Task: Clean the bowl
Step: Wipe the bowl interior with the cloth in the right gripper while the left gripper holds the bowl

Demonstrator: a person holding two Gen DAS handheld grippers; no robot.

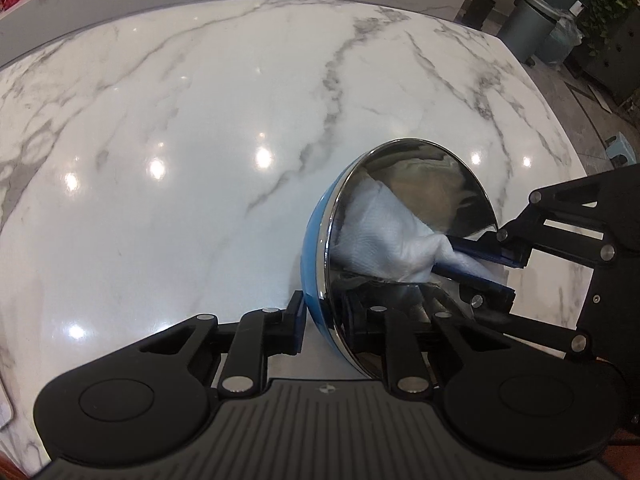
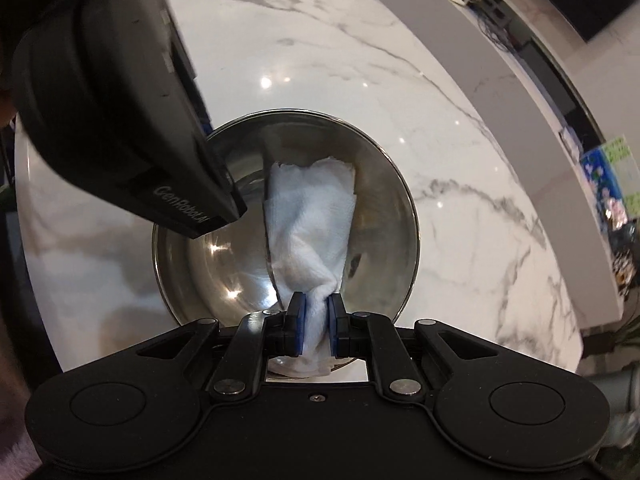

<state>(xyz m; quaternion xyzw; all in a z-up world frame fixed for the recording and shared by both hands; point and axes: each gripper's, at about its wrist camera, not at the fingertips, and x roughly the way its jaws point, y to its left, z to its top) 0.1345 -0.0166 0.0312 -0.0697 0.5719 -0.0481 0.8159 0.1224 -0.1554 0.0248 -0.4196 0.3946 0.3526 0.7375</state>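
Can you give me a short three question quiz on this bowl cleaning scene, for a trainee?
1. True or false: the bowl lies flat on the marble table.
2. What does the right gripper pinch? A: a sponge. B: a white cloth. C: nothing.
3. Which part of the bowl does the left gripper clamp?

Key
1. False: it is tipped up on edge, its steel inside facing the right gripper.
2. B: the jaws are shut on the cloth, whose free end lies against the inside of the bowl.
3. The rim: one finger on the blue outside, one on the steel inside.
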